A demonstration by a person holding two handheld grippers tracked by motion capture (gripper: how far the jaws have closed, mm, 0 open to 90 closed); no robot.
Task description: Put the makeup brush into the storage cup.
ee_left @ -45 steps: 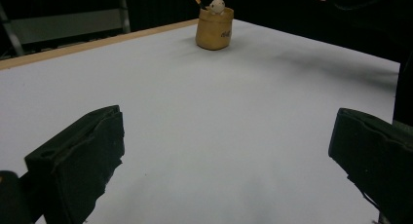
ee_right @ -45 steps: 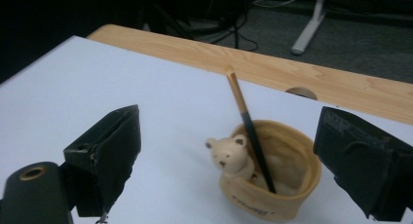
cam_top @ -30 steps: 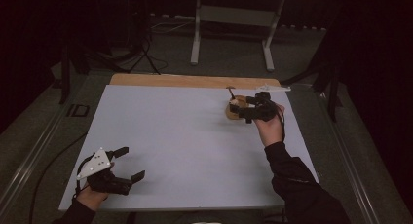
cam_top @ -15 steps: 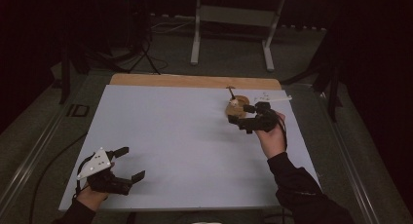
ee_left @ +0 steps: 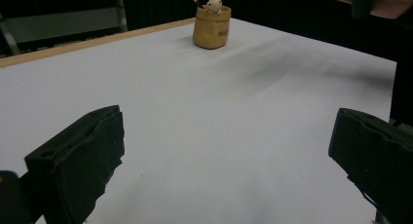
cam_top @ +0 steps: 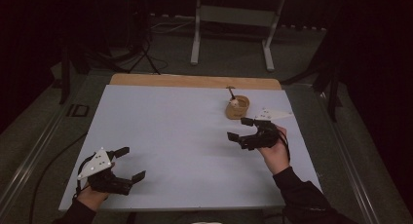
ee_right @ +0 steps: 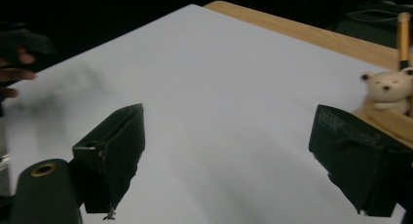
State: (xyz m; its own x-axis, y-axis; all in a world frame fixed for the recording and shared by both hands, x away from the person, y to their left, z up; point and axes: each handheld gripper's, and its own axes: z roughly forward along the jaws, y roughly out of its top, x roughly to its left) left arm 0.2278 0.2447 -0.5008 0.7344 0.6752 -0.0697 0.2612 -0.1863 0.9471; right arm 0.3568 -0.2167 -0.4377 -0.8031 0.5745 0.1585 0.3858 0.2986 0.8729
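Writing: the little brown pot (ee_left: 211, 33) has a small dark mark on its front, too tiny and blurry to read.
Pot: it stands upright on the white table top (cam_top: 170, 136), near the far right corner, close to the wooden strip (cam_top: 195, 81) at the far edge.
In the pot: a small white toy bear (ee_right: 387, 90) peeks out of the top, and a thin stick (ee_right: 403, 39) with a dark tip pokes up beside it.
Right gripper: the right gripper (cam_top: 241, 128) is just this side of the pot, near it but not touching it.
Right jaws: wide apart, with nothing between them but white table. In the right gripper view the pot and bear sit just behind the right-hand jaw.
Left gripper: the left gripper (cam_top: 130, 162) is at the near left corner of the table, far from the pot.
Left jaws: wide apart too, holding nothing and touching nothing.
In the way: nothing lies on the table between the grippers and the pot.
Around: a metal stand (cam_top: 234, 24) is on the dark floor behind the table, and a thin tripod (cam_top: 143, 44) stands to its left.
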